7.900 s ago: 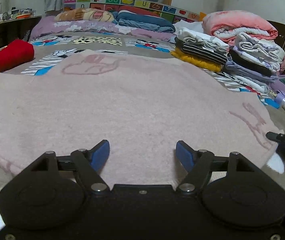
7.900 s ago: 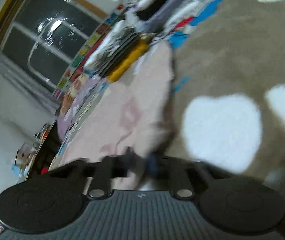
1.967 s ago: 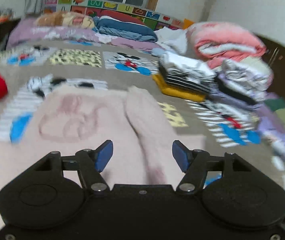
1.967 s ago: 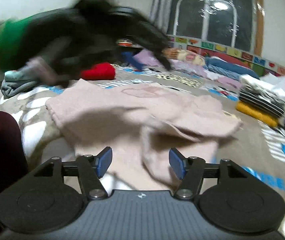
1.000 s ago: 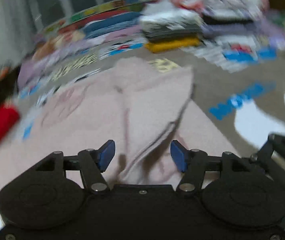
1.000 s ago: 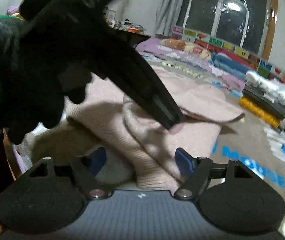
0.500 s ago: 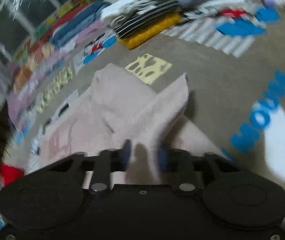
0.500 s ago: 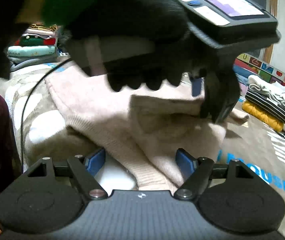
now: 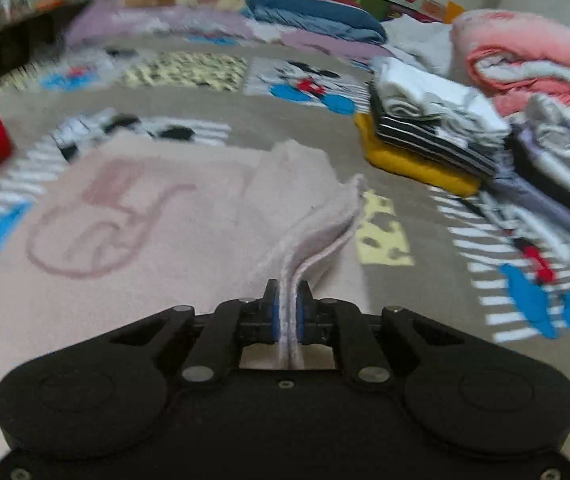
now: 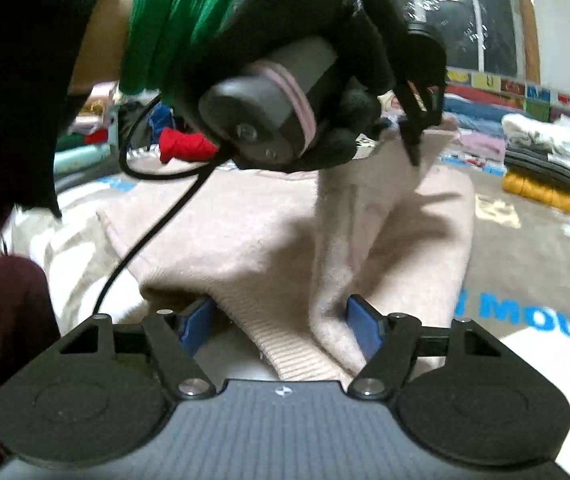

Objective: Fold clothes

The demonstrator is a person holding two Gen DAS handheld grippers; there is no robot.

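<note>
Left gripper [image 9: 288, 316] clamped tight on a doubled fold of the pink sweater [image 9: 157, 216], blue pads pressed against both faces of the cloth, the pinched strip running straight out ahead from between the fingers and ending in a raised tip. Rest of the sweater spread flat on the bed cover [image 9: 293, 128], to the left of and beneath the claw, reaching toward the cover's left edge, a faint red outline drawing facing up. Toward the cover's right edge, well apart from the sweater, a stack of folded clothes [image 9: 425, 136] with a yellow piece at the bottom; behind it a rolled pink blanket [image 9: 525, 64].

Right gripper [image 10: 279, 322] spread wide, resting low at the near edge of the bed, blue pads on either side of the sweater's ribbed hem without closing on it. Bunched pink cloth rising from between the fingers up to the other claw. Above, a black-gloved hand [image 10: 293, 40] with a green cuff wrapped around the grey handle, a black cable [image 10: 149, 240] trailing down over the sweater.
</note>
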